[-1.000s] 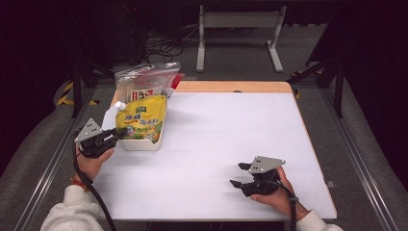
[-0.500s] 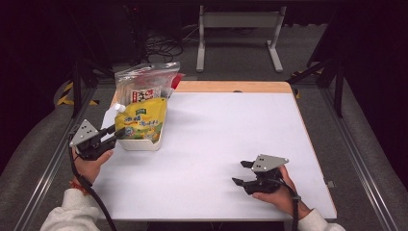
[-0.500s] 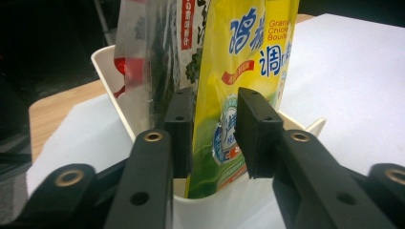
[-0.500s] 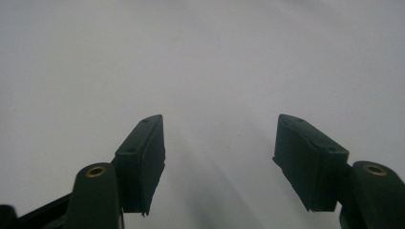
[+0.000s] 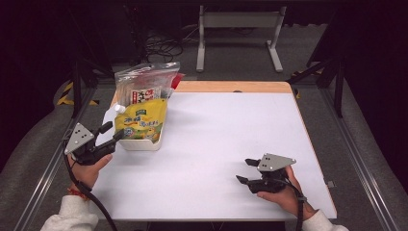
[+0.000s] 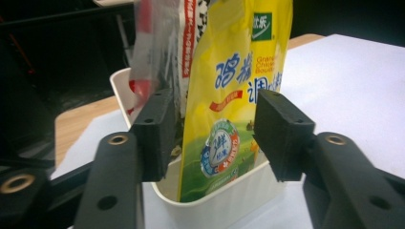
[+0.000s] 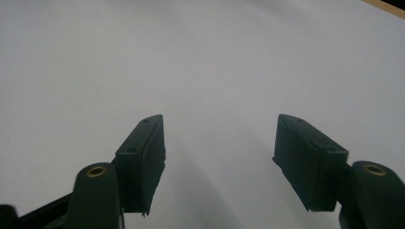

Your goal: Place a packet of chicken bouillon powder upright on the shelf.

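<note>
Left gripper (image 5: 111, 132) sits at the bench's (image 5: 226, 144) 9 o'clock edge, just short of the white bin (image 5: 139, 143), jaws pointing toward 2 o'clock. Jaws have just been opening, now about half spread, pads clear of everything. In the left gripper view the yellow pouch (image 6: 234, 90) stands upright in the bin (image 6: 224, 202) dead ahead, framed in the gap between the pads but beyond them, no contact. Clear packet (image 6: 162, 43) with red print stands behind it at 11 o'clock. Pouch print: blue Chinese characters, a green square logo at top, partial Latin "Gran… Boui…", round green seal lower down; rest not legible. Right gripper (image 5: 248, 171) rests at the bench's 5 o'clock, well apart from the bin, jaws wide with nothing between them, bare bench (image 7: 200, 62) under them
</note>
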The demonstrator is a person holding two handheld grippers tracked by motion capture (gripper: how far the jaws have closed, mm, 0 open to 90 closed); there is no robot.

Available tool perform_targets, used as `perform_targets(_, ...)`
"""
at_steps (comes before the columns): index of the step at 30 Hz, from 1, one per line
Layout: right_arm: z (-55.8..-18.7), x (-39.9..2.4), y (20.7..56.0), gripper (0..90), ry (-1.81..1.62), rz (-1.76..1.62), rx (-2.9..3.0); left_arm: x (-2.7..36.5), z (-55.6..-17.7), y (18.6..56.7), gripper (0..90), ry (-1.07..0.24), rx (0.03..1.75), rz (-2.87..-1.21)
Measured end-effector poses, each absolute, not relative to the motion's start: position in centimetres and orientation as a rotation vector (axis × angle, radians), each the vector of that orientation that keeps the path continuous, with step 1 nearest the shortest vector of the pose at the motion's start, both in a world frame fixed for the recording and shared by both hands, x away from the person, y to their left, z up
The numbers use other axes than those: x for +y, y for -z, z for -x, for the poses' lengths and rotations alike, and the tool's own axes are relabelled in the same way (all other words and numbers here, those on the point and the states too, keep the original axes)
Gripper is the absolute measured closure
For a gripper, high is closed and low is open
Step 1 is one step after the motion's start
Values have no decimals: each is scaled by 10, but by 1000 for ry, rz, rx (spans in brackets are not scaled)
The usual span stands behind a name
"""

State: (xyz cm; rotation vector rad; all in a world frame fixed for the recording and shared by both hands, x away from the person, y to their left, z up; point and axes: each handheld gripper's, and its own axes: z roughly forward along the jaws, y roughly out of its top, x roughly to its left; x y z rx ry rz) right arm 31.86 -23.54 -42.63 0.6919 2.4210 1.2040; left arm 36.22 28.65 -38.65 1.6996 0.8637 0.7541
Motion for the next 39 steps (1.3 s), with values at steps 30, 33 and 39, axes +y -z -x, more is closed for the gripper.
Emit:
perform_targets(30, -318, -245, 423, 334, -1183, -713, 2385, 250, -323, 392, 225, -699, 845, -1720)
perform_targets(33, -318, -247, 423, 328, -1180, -717, 2380, 241, -323, 396, 211, -678, 819, -1757)
perform_targets(39, -317, -249, 423, 322, -1175, -722, 2376, 229, -322, 401, 200, -646, 799, -1798)
